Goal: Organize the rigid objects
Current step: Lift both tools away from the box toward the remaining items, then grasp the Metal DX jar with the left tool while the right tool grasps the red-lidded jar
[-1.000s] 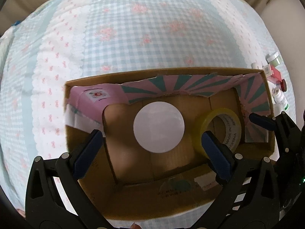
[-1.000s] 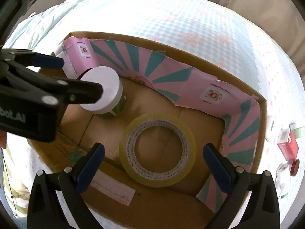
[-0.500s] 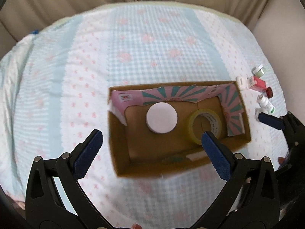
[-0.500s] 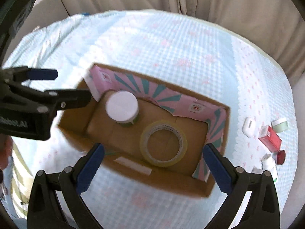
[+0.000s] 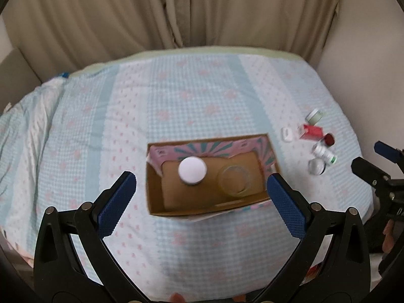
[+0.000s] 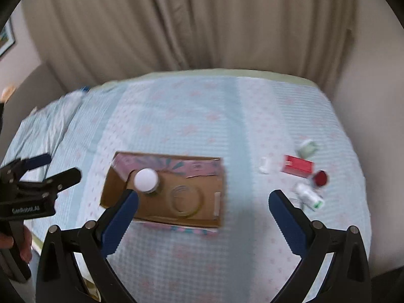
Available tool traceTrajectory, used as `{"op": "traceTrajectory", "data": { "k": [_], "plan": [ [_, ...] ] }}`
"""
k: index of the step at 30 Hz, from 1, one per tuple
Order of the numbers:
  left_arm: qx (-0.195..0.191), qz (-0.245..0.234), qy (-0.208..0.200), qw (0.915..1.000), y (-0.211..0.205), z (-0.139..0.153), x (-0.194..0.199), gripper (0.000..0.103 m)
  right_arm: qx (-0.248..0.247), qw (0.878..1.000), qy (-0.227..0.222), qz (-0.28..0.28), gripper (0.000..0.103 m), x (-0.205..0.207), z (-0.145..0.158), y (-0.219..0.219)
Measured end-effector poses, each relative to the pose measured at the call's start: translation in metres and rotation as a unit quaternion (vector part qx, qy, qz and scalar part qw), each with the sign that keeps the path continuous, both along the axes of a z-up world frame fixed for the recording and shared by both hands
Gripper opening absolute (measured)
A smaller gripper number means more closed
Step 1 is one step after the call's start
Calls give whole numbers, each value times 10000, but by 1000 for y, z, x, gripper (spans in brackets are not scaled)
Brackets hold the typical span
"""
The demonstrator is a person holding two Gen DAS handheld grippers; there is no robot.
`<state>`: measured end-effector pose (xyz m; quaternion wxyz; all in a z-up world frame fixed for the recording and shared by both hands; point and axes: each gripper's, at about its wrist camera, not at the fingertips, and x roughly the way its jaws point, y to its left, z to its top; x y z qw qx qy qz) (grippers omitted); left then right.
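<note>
Cardboard box (image 5: 156, 202) well beyond the empty, wide-open left hand-held gripper (image 5: 202, 197), seemingly.

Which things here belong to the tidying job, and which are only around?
Job:
cardboard box
white-lidded jar
tape roll
red box
small bottle
red cap
green jar

Only around:
bedspread
curtain
</note>
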<state>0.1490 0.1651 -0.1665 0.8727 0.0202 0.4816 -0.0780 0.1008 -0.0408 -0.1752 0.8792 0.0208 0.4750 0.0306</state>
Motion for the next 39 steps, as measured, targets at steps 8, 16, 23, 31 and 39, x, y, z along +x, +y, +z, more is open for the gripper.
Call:
{"op": "traceTrajectory", "data": {
  "k": [8,16,23,31,39],
  "plan": [
    [-181,292,-499,9982,-91,41,-27,103,-289,9980,-213,-512,103,-18,40,-109],
    [-311,717,-714,9944,-193,44,-40,103,-401,9972,-478,-405,103,-4,43,-224],
    [-338,550,-573,9963,-268,0,-35,103,-299,9983,-343,-372,103,25,13,-284],
    [-338,-13,-422,9985,-336,-79,-22,103,-109,9990,-248,-350,103,51,-49,-314],
    [-481,-386,-381,9974,-385,-189,-11,103,133,9991,-159,-365,103,71,-143,-329]
  ]
}}
